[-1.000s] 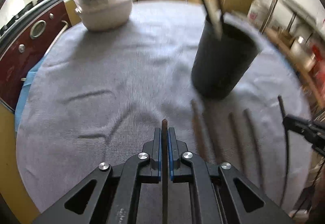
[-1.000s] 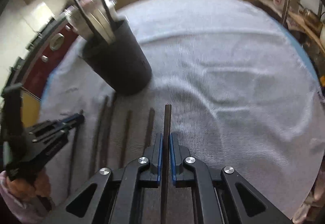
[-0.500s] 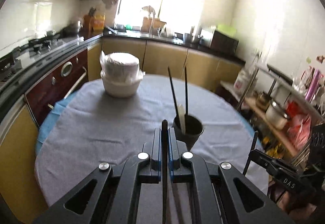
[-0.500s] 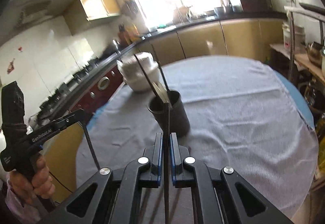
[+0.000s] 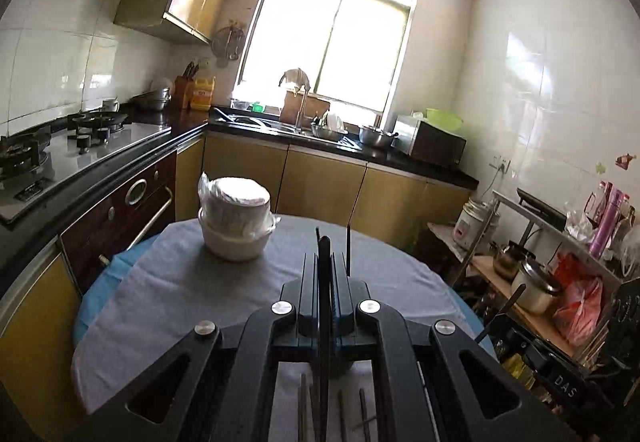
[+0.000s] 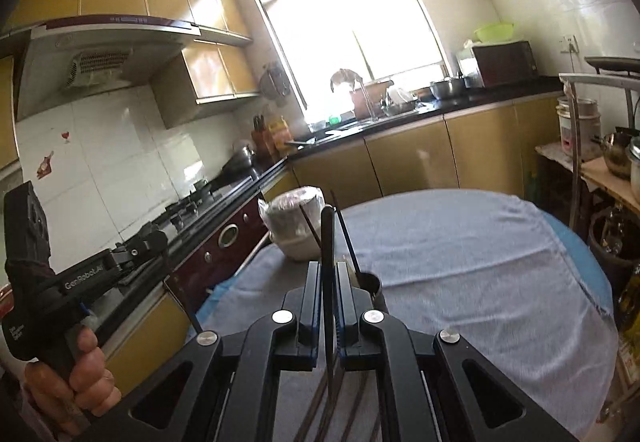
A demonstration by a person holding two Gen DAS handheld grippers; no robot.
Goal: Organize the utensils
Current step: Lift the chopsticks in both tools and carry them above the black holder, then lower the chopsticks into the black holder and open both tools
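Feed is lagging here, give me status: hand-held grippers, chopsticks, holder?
Left hand-held gripper and right hand-held gripper each shut on one chopstick. Holder ahead, mostly hidden. Loose chopsticks remain on cloth. Nothing blocking.

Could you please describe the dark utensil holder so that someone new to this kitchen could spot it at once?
Start at the round table with the grey cloth. The holder is the dark cup standing upright near its middle, just past the right gripper. Unlike the white bowl stack behind it, it is dark and has chopsticks poking out.
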